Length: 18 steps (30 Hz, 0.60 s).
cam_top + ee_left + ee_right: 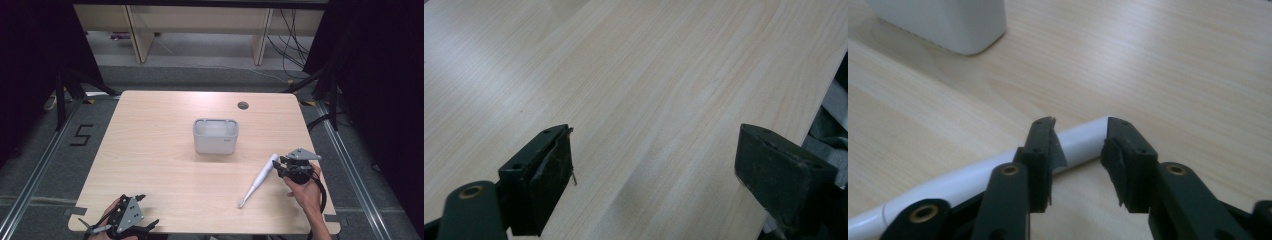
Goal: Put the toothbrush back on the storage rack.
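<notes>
A white wand-shaped tool [259, 181] lies slanted on the wooden table [165, 170], its thin tip toward the front edge and its thick end at my right gripper [281, 166]. In the right gripper view the tool's thick end [1079, 142] runs across behind the tips of the right gripper [1080, 122]. The jaws stand a little apart, one in front of the tube and one at its end, and the pads do not press on it. My left gripper [147, 210] rests at the front left corner. In its own view the left gripper [654, 160] is open wide over bare wood.
A pale grey open box [215, 136] stands at the table's middle; its corner [953, 25] shows beyond the right jaws. A round cable hole [243, 105] sits near the far edge. Dark curtains and floor rails flank the table.
</notes>
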Each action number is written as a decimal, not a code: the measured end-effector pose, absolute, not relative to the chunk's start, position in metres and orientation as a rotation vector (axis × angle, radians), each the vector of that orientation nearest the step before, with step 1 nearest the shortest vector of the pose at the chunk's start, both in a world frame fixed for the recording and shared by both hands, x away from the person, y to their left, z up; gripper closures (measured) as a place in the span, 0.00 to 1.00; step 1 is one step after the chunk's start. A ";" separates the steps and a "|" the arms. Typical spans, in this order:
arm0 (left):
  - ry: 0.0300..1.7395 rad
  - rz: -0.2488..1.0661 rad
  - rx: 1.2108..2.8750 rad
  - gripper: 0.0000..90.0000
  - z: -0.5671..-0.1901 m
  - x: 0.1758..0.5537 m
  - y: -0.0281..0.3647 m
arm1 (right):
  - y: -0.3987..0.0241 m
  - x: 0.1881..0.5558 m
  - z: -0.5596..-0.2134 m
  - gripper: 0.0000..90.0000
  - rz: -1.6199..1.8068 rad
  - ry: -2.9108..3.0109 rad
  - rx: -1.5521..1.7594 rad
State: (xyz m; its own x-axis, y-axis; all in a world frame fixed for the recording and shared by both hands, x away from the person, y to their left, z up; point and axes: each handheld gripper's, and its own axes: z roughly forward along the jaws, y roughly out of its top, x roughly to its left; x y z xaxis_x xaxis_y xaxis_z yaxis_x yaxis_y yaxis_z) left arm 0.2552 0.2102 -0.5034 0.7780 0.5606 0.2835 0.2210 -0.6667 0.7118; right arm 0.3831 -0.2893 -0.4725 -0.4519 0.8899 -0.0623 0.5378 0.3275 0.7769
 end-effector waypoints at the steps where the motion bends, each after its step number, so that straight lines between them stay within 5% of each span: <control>1: 0.573 0.639 2.289 0.17 -0.503 0.256 0.210 | -0.287 0.388 -0.473 0.79 0.973 2.116 1.218; 11: 0.572 0.644 2.290 0.17 -0.504 0.256 0.210 | -0.275 0.411 -0.479 0.97 0.957 2.176 1.191; 18: 0.566 0.632 2.297 0.17 -0.504 0.257 0.209 | -0.276 0.421 -0.484 1.00 0.958 2.194 1.216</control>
State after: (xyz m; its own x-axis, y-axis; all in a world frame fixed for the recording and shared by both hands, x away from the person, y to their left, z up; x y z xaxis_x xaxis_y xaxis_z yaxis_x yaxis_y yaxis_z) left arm 0.2566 0.2095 -0.5039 0.7874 0.5488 0.2807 0.2189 -0.6746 0.7050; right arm 0.4207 -0.2755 -0.4841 -0.5084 0.8595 -0.0534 0.5449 0.3691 0.7529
